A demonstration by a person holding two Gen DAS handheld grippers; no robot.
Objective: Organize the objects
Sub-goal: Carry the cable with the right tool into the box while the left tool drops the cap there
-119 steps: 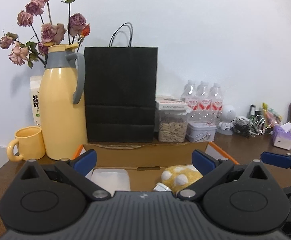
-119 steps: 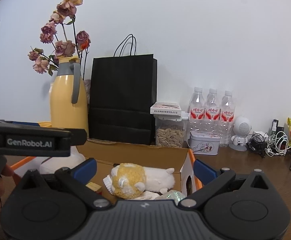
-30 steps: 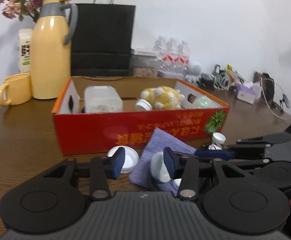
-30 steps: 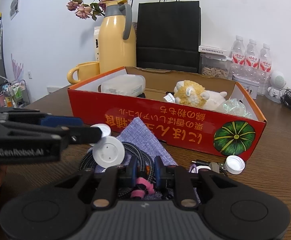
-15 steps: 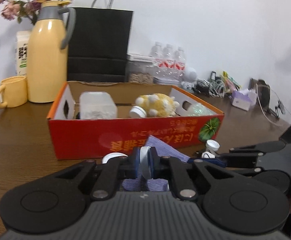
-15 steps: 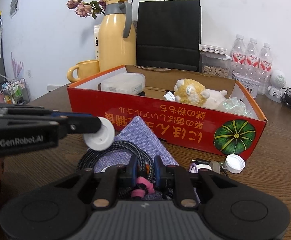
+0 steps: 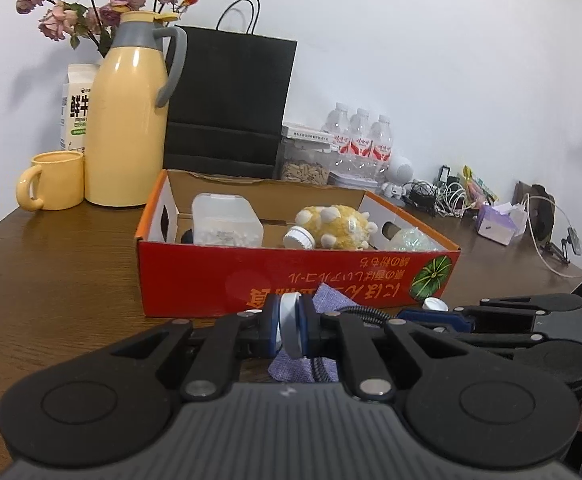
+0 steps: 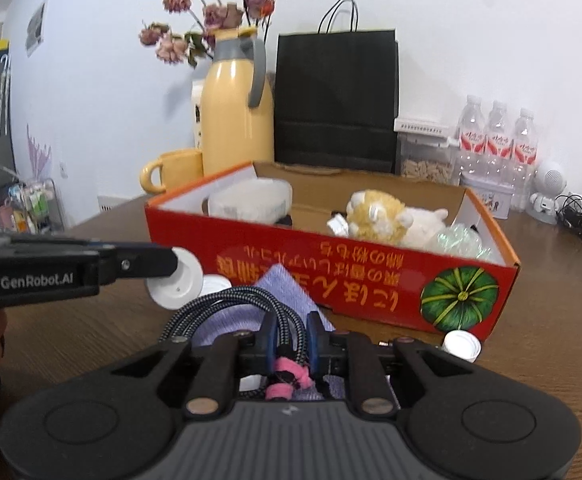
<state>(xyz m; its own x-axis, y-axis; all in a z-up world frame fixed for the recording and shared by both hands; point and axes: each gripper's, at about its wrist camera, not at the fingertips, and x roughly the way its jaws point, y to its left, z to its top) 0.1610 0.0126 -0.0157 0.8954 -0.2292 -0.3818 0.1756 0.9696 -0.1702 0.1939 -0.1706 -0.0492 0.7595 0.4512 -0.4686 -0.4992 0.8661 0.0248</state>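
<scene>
A red cardboard box stands open on the brown table and holds a clear plastic tub, a yellow plush toy and a small white jar. My left gripper is shut on a white round lid, held on edge in front of the box; it also shows in the right wrist view. My right gripper is shut on a coiled braided cable with a pink tie, lifted over a purple cloth.
A white cap and another white lid lie on the table by the box front. Behind the box stand a yellow thermos, yellow mug, black paper bag, water bottles and tangled cords.
My left gripper closed on the white lid and lifted it off the table. My right gripper raised the cable coil from the purple cloth. Both views rose and moved nearer the box.
</scene>
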